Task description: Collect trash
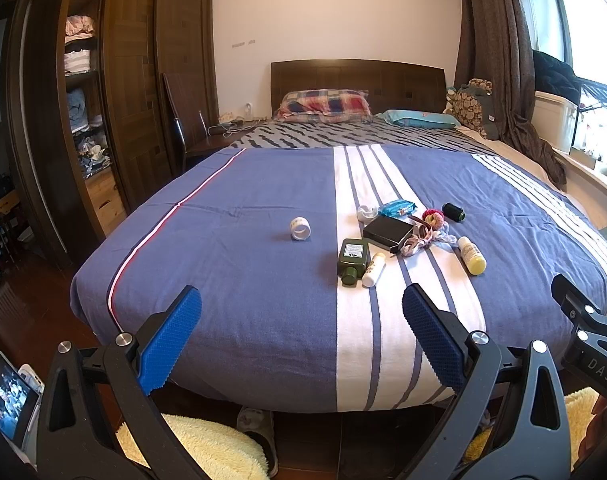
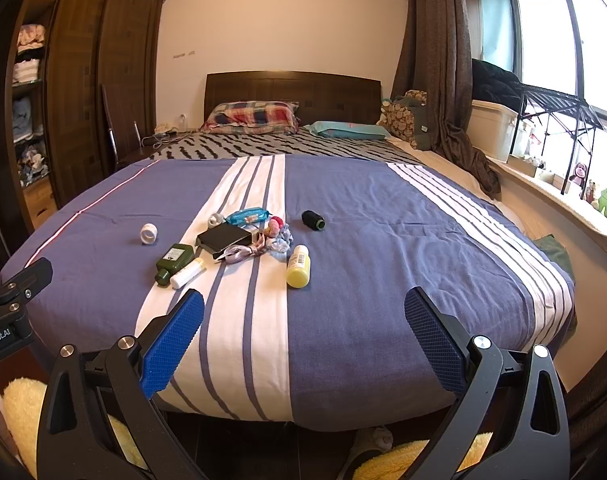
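Left wrist view
Left gripper (image 1: 301,338): fingers spread wide, nothing between them; it hangs off the foot of the bed.
Pads (image 1: 171,344): blue, rubbery, finely dimpled, on black plastic arms with round steel pins.
Bed cover (image 1: 239,280): smooth woven cloth, slate blue with a broad white band and thin stripes.
Tape roll (image 1: 301,228): small white ring, alone at 12 o'clock from the claw.
Green bottle (image 1: 352,258): flat, squarish, dark cap, lying at 1 o'clock, touching a white tube (image 1: 373,269).
Black box (image 1: 388,231): matte, rectangular, just behind the bottle.
Yellow bottle (image 1: 472,255): cylindrical, white cap, lying at 2 o'clock.
Blue wipes pack (image 1: 397,208): glossy, crinkled, at the far side of the heap.
Black spool (image 1: 453,212): short, round, apart at the heap's right.

Right wrist view
Right gripper (image 2: 303,338): likewise splayed fully, empty, short of the bed's edge.
Yellow bottle (image 2: 298,267): 12 o'clock, nearest item.
Green bottle (image 2: 174,260) and white tube (image 2: 187,273): 10 o'clock, side by side.
Black box (image 2: 223,238): 11 o'clock, beside a tangle of pale cord (image 2: 243,254).
Black spool (image 2: 313,220): 12 o'clock, farther off.
Tape roll (image 2: 148,233): 10 o'clock, on its own.
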The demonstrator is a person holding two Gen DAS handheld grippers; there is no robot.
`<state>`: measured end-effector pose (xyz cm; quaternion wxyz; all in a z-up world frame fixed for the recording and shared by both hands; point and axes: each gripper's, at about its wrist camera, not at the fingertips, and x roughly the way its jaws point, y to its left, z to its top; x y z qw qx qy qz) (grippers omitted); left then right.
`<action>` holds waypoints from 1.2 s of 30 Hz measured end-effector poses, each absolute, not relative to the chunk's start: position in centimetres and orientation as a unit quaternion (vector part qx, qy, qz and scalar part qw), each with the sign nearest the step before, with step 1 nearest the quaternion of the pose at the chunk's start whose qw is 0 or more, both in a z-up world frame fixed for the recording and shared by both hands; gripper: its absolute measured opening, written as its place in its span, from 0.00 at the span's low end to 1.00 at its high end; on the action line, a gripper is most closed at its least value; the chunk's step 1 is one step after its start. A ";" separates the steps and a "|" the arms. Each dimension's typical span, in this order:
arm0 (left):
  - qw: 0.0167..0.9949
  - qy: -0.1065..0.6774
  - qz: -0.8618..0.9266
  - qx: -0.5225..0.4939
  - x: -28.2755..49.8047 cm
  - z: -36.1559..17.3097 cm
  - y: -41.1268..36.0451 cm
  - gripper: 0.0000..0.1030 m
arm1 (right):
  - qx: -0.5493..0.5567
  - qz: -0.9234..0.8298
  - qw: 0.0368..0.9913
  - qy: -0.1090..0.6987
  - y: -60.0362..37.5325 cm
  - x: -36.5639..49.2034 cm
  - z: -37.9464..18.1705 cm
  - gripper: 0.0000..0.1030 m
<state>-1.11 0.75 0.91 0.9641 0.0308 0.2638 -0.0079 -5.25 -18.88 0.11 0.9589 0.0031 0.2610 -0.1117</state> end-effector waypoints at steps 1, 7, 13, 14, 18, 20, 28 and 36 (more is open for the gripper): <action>0.964 0.264 -0.008 0.031 -1.1 0.9 0.7 0.92 | 0.003 -0.112 0.959 0.262 -18.8 -5.2 0.0 0.97; 0.960 0.276 -0.004 0.034 0.0 0.1 0.9 0.92 | 0.005 -0.112 0.956 0.272 -19.1 -4.4 -0.8 0.97; 0.954 0.298 0.001 0.037 1.9 -1.4 1.0 0.92 | 0.008 -0.116 0.950 0.290 -19.7 -2.9 -2.0 0.97; 0.953 0.302 0.001 0.038 2.2 -1.7 1.0 0.92 | 0.008 -0.117 0.949 0.293 -19.8 -2.7 -2.3 0.97; 0.945 0.324 -0.003 0.043 4.0 -3.3 0.8 0.92 | 0.011 -0.115 0.942 0.315 -20.2 -1.3 -3.8 0.97; 0.942 0.333 -0.006 0.045 4.7 -4.1 0.7 0.92 | 0.016 -0.113 0.939 0.325 -20.5 -0.4 -4.7 0.97; 0.929 0.364 -0.022 0.059 8.3 -7.2 -0.4 0.92 | 0.024 -0.112 0.931 0.347 -21.6 2.9 -7.5 0.97; 0.915 0.397 -0.014 0.075 12.9 -9.8 -0.6 0.92 | 0.033 -0.100 0.922 0.373 -22.6 7.5 -10.3 0.96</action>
